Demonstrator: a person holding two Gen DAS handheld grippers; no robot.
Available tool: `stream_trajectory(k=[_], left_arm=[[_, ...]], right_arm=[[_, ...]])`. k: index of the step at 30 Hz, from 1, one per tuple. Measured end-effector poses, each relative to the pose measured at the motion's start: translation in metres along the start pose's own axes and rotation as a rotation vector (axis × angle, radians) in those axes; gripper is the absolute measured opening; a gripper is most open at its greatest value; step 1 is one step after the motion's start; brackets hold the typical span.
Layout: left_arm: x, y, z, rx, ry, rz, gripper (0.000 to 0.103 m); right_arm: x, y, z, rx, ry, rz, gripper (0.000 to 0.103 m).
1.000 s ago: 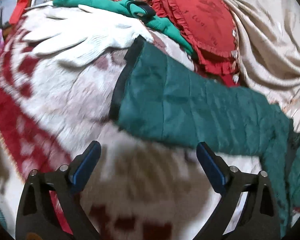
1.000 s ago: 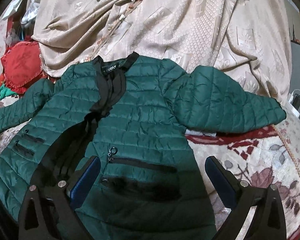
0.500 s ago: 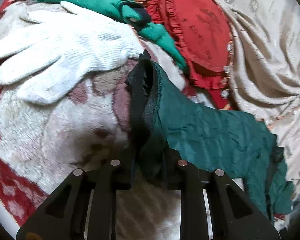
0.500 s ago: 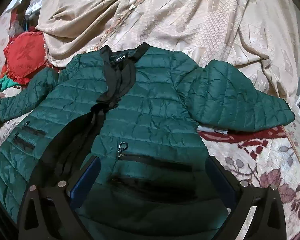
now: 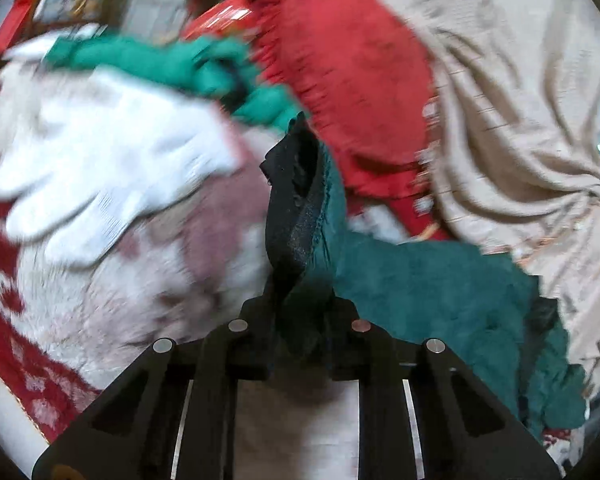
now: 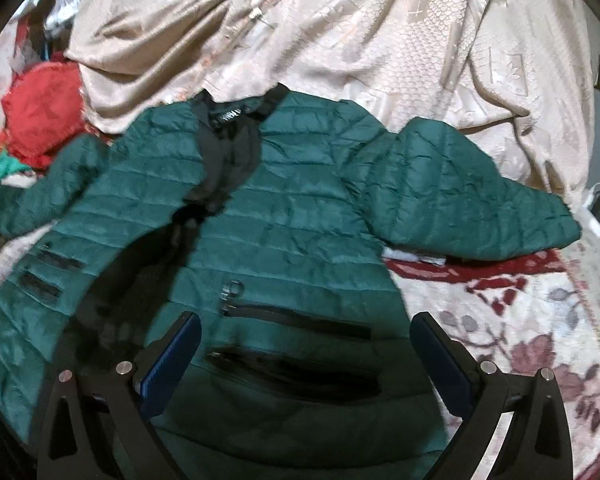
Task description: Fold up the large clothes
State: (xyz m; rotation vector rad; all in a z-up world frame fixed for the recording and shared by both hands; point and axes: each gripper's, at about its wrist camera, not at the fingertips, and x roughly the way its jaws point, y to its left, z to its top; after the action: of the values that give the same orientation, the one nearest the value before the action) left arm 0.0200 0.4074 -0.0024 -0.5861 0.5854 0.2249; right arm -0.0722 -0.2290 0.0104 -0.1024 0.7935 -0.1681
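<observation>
Dark green quilted puffer jacket (image 6: 284, 216) spread front-up across red-and-cream floral blanket (image 6: 540, 312). Left gripper (image 5: 302, 312) closing, pinched on black-trimmed cuff of sleeve (image 5: 296, 200), lifted off blanket. Right gripper (image 6: 306, 356) spread wide above hem, empty.

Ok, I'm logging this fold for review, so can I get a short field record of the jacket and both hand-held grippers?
garment: dark green quilted jacket, spread front-up on a floral blanket
left hand-held gripper: closing on the black-trimmed sleeve cuff
right hand-held gripper: open above the jacket's hem, holding nothing
other sleeve: lying flat, untouched
</observation>
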Motion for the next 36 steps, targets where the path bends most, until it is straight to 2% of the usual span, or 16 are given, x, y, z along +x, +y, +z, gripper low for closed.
stream_trajectory(k=[2,4,11,13,15,18,21,27,32,36], left_arm=[[-0.015,-0.027,0.010,0.020,-0.029,-0.061,0.016],[-0.025,-0.056,0.016,0.038,-0.038,-0.133,0.016],[-0.033,-0.180,0.012,0.162,-0.022,-0.324,0.016],[-0.031,-0.219,0.006,0.216,-0.014,-0.373,0.016],[-0.027,-0.252,-0.002,0.258,-0.003,-0.409,0.016],[-0.016,-0.297,-0.014,0.280,0.026,-0.461,0.016],[0.000,-0.337,-0.035,0.307,0.065,-0.505,0.016],[0.049,-0.397,-0.095,0.350,0.196,-0.594,0.016],[0.085,-0.426,-0.140,0.361,0.295,-0.652,0.016],[0.100,-0.444,-0.169,0.325,0.350,-0.737,0.016]], right_arm=[[0.007,-0.007,0.001,0.010,0.043,-0.059,0.103],[0.011,-0.018,0.007,0.046,0.058,-0.082,0.103],[0.021,-0.038,0.034,0.056,0.022,-0.138,0.103],[0.031,-0.044,0.024,0.098,0.029,-0.100,0.103],[0.045,-0.049,0.019,0.139,0.106,-0.061,0.103],[0.052,-0.060,0.016,0.227,0.134,-0.002,0.103],[0.059,-0.064,0.015,0.242,0.165,-0.010,0.103],[0.078,-0.071,0.010,0.296,0.233,-0.005,0.103],[0.084,-0.076,0.008,0.324,0.263,-0.011,0.103],[0.086,-0.075,0.010,0.317,0.267,-0.017,0.103]])
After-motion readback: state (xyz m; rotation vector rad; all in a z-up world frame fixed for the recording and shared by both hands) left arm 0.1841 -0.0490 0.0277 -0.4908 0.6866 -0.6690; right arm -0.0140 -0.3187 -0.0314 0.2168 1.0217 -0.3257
